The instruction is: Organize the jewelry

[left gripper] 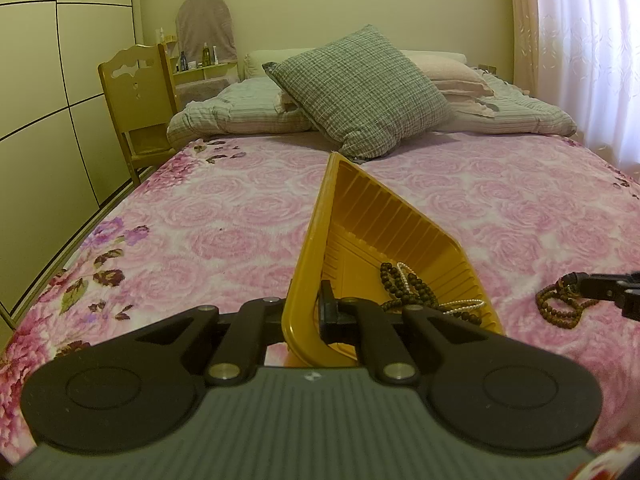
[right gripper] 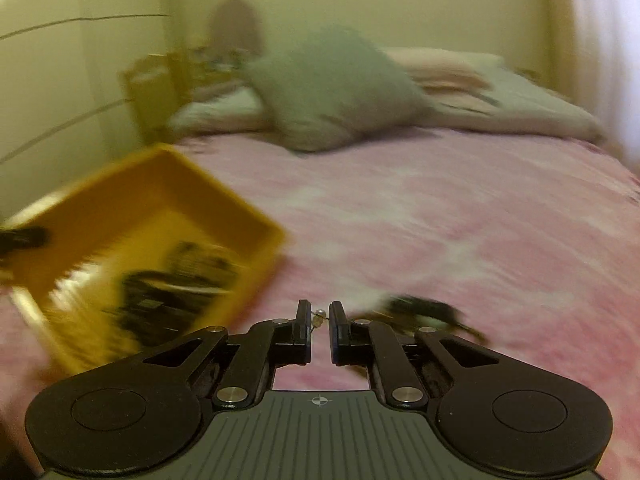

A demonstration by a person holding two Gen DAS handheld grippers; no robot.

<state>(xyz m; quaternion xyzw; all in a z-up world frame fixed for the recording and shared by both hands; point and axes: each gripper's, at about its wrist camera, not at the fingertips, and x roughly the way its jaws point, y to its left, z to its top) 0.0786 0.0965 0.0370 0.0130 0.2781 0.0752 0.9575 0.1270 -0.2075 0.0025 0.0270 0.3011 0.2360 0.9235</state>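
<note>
A yellow ribbed tray [left gripper: 360, 216] is tilted on the pink floral bedspread. My left gripper [left gripper: 310, 308] is shut on its near rim. Inside the tray lie a dark brown bead string [left gripper: 404, 292] and a white pearl string [left gripper: 460, 305]. To the right, another brown bead string [left gripper: 560, 306] rests partly on the blanket, with my right gripper [left gripper: 580, 280] at its upper end. In the blurred right wrist view, my right gripper [right gripper: 319, 314] has its jaws nearly together on small beads [right gripper: 319, 317], and the dark string [right gripper: 424, 308] trails to the right. The tray [right gripper: 160, 184] sits at the left.
A grey checked cushion [left gripper: 360, 92] and folded quilts [left gripper: 240, 114] lie at the head of the bed. A wooden chair [left gripper: 140, 100] stands at the bed's left side by the wardrobe. A curtain [left gripper: 588, 52] hangs at the right.
</note>
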